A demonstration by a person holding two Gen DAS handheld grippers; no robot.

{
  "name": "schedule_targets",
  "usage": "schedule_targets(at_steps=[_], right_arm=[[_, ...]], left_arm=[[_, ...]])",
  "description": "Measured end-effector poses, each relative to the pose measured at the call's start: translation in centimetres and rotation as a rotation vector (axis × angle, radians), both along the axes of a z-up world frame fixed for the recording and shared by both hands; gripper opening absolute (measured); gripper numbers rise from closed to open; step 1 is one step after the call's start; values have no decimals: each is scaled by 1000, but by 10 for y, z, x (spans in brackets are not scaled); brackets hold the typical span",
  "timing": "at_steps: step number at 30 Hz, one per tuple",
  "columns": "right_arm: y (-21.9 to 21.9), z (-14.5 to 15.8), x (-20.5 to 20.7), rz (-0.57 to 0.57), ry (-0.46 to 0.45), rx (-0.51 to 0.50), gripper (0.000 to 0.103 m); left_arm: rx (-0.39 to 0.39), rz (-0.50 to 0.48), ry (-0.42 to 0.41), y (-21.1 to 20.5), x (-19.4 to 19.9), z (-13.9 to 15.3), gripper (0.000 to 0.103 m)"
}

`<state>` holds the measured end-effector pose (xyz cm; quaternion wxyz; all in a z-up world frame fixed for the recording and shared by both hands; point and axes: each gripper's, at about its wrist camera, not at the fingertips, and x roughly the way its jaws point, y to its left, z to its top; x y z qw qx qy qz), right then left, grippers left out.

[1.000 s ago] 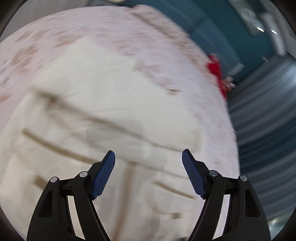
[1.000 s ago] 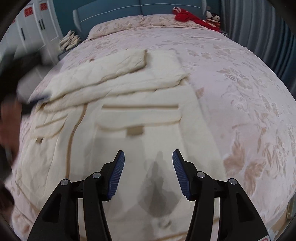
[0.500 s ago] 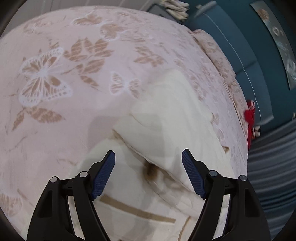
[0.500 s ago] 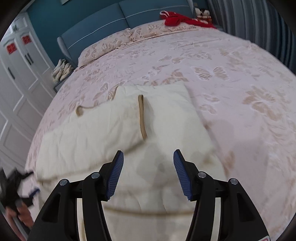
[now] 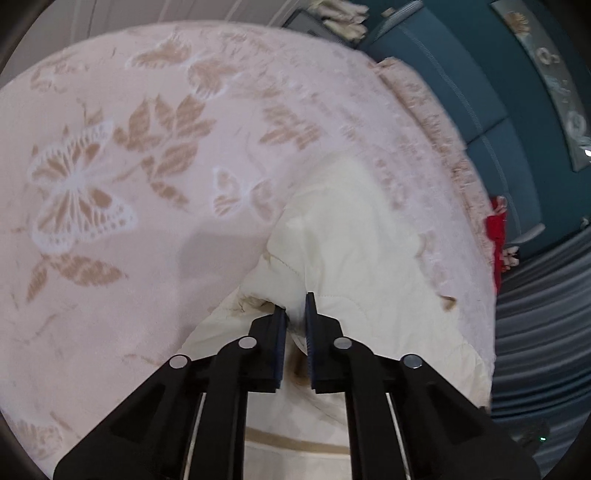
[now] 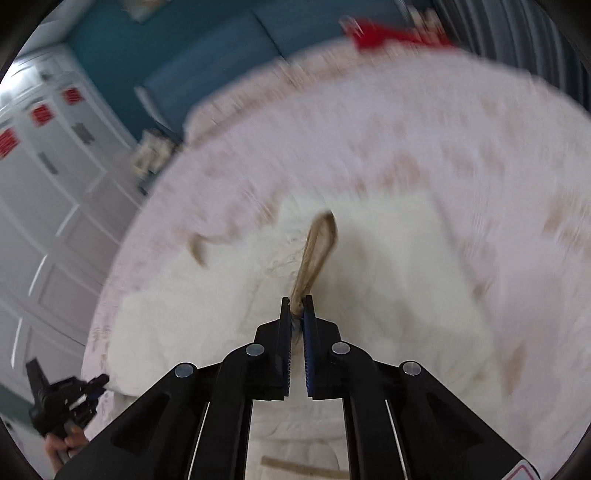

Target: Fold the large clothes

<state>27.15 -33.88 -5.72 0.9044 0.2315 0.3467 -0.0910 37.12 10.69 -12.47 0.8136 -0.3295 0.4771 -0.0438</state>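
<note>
— Fingers [image 5: 309,314] of the left gripper [image 5: 295,312] are clamping a bunched fold of the cream quilted garment [image 5: 354,258], pads pressed together on the padded cloth. What is the right doing?

— Pads of the right gripper [image 6: 296,310] are closing on a tan loop [image 6: 319,240] of trim that is rising out of the same garment [image 6: 388,266]; the loop is standing up from between the jaws, and a bit of cream cloth looks to be caught there with it.

— Where is the garment lying?

— On the bed [image 5: 110,184], over a pink bedspread printed with tan leaves and white butterflies. In the left wrist view it is running from the near edge up toward the pillow end, beside the edge nearest the grey curtain [image 5: 546,314]. A tan band [image 5: 295,443] is crossing it at the near edge.

— Anything else in shot?

— A red item [image 6: 388,35] is sitting at the far corner by the teal headboard [image 6: 207,62], and white wardrobe doors [image 6: 48,177] are filling the left of the right wrist view, which is motion-blurred. The left gripper [image 6: 66,398] is also showing low at that view's left, at the garment's corner.
</note>
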Motion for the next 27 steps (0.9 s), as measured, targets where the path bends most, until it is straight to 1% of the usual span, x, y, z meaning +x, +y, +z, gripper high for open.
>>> schedule_targets(at_steps=[1, 2, 4, 5, 6, 9, 13, 17, 20, 23, 25, 26, 27], right_arm=[[2, 11, -15, -1, -26, -44, 5], [2, 12, -22, -7, -20, -67, 5], [0, -2, -24, -16, 33, -102, 5], [-2, -17, -22, -25, 87, -119, 5], [-3, -31, -20, -34, 128, -122, 5], [-7, -61, -23, -49, 201, -110, 5], [-4, -85, -34, -59, 234, -81, 5], [4, -106, -39, -48, 258, -54, 5], [13, -114, -37, -35, 268, -103, 5], [17, -118, -33, -29, 273, -140, 6], [17, -116, -34, -26, 272, -146, 7], [15, -113, -36, -26, 272, -138, 7], [13, -109, -39, -33, 272, -128, 10]], left_arm=[[3, -10, -16, -1, -3, 5, 8], [15, -31, -38, -5, -8, 10, 8], [73, -69, -54, -17, -15, 11, 8], [133, -92, -52, -28, -18, 6, 8], [164, -102, -42, -34, -19, 1, 8], [208, -109, -6, -44, -21, -17, 7], [261, -129, -4, -47, -22, -26, 7], [289, -130, -9, -41, -22, -31, 8], [297, -136, 2, -37, -18, -39, 8], [344, -160, 0, -44, -17, -46, 8], [393, -177, -13, -51, -17, -48, 9], [407, -181, -17, -53, -18, -48, 10], [413, -184, -22, -53, -19, -45, 10]])
